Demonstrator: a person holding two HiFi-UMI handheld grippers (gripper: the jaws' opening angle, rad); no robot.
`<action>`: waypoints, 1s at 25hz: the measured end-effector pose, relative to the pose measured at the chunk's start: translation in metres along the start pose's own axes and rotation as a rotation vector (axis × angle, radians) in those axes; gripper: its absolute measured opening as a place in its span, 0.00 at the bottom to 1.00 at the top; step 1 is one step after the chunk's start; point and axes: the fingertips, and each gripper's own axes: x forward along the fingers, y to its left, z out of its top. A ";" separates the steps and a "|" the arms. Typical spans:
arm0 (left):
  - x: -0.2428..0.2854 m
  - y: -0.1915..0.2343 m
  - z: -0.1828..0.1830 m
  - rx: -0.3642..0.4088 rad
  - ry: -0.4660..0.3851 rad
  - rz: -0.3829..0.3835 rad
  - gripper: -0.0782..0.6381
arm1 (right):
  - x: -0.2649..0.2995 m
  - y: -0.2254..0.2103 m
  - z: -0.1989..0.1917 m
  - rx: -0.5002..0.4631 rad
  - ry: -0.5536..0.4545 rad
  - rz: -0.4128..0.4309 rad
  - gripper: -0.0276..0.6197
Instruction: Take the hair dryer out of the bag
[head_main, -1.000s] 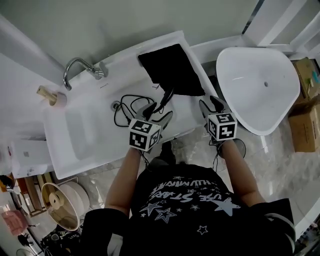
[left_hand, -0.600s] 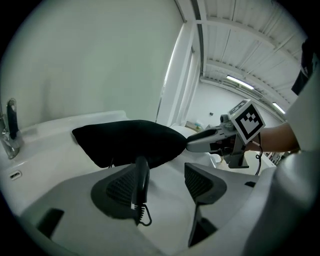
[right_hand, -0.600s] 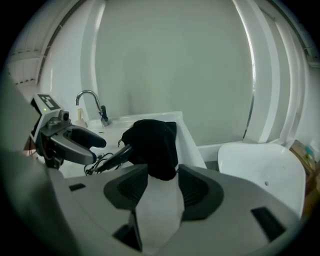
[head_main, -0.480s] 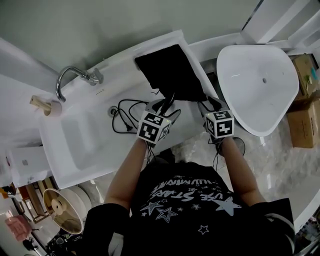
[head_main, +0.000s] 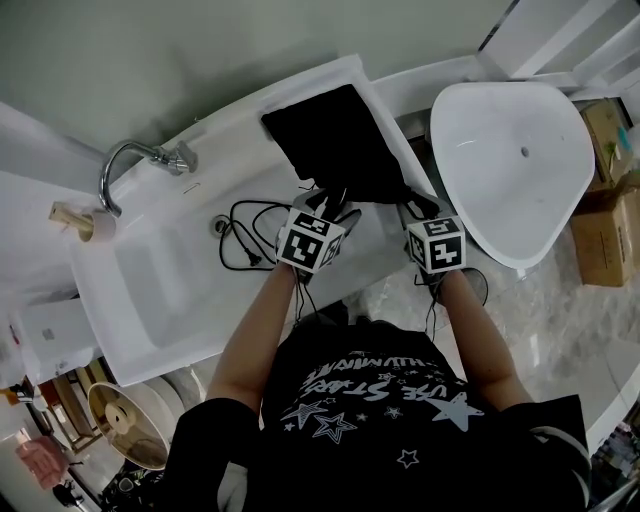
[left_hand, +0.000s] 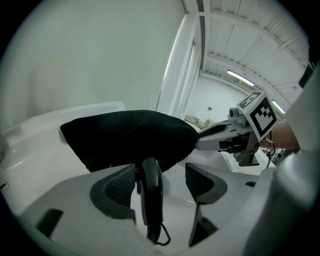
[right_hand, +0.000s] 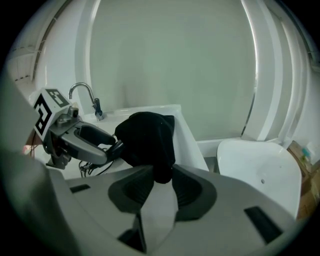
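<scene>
The bag (head_main: 338, 140) and coiled cord (head_main: 250, 256) crowd the sink (head_main: 160, 285) at right; its left half lies open.

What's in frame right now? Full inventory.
sink: 1, white, left
faucet: 1, chrome, behind the sink
black bag: 1, black, right of the sink
hair dryer: 1, black, handle sticking out of the bag
cord: 1, black, looped left of the bag
basin: 1, white, far right
cardboard boxes: at least 2, brown, right edge
left gripper: 1, grey, jaws opening, dryer handle between them
right gripper: 1, grey, jaws closing on the bag's corner
</scene>
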 end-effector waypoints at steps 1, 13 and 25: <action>0.002 0.001 0.000 -0.001 0.003 -0.002 0.57 | 0.000 -0.001 0.000 -0.001 0.000 -0.001 0.22; 0.021 0.013 0.010 -0.045 -0.005 0.030 0.58 | -0.007 0.005 0.007 0.035 -0.045 0.046 0.08; 0.044 0.027 0.012 -0.050 0.044 0.096 0.42 | -0.007 0.004 0.012 0.052 -0.055 0.069 0.08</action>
